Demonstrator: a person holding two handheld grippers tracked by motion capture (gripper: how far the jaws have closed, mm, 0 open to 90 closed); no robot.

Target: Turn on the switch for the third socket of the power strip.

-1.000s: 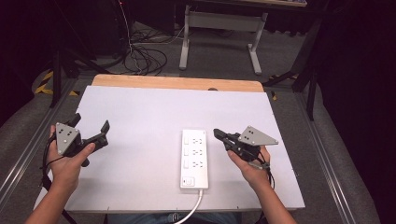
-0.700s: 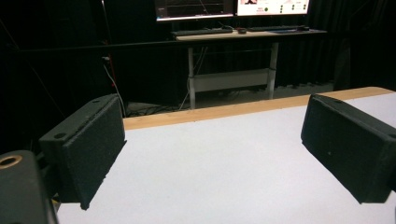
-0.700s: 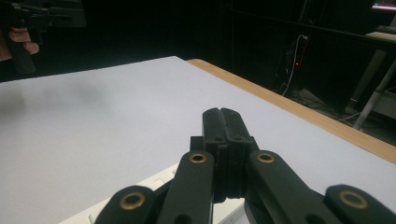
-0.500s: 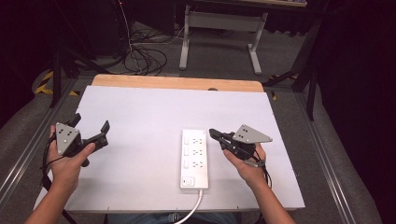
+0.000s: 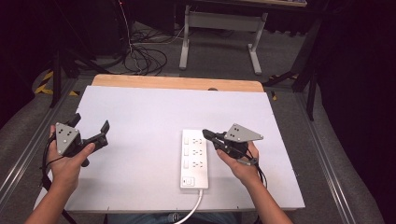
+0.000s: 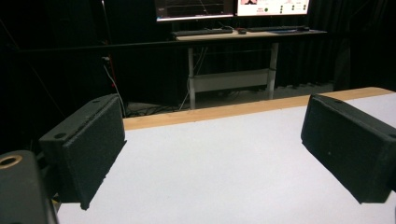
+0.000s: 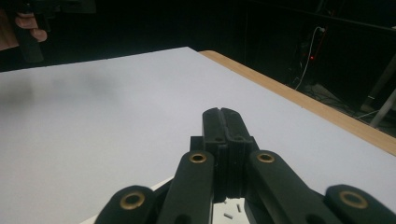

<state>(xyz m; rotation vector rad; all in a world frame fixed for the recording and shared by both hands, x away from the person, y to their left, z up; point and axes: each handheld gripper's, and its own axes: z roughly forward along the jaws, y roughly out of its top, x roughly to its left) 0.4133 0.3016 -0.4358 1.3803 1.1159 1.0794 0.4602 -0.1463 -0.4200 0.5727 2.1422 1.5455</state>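
High view: a white table top (image 5: 149, 121) with a wooden strip (image 5: 177, 83) along its far edge, standing on grey floor. Item, a white power strip (image 5: 194, 158), lying flat right of centre and nearer the near edge, long axis running near to far, its white cord (image 5: 195, 210) leaving over the near edge. Item, left gripper (image 5: 91, 132), held in the person's left hand (image 5: 67, 161) over the left side of the table, its jaws spread wide with nothing between them, a grey three-cornered plate on top; well apart from the power strip. Item, right gripper (image 5: 205, 134), held in the right hand (image 5: 243, 163) just right of the power strip, its jaws closed together with their tips over the strip's right edge near the far sockets; whether they touch it cannot be told. Beyond the table, a grey desk frame (image 5: 219, 32) and loose cables (image 5: 144, 58) on the floor. Left gripper view: two black jaw pads (image 6: 88, 144), one at each side and far apart, bare white table between them, nothing held; the wooden strip beyond, then a desk (image 6: 243, 35) carrying monitors (image 6: 233, 7). Right gripper view: the jaws pressed flat against each other, gripping nothing that can be seen, a corner of the power strip (image 7: 226, 212) showing beneath them; white table runs out ahead, wooden strip on the right, and the left gripper (image 7: 46, 7) far off at upper left.
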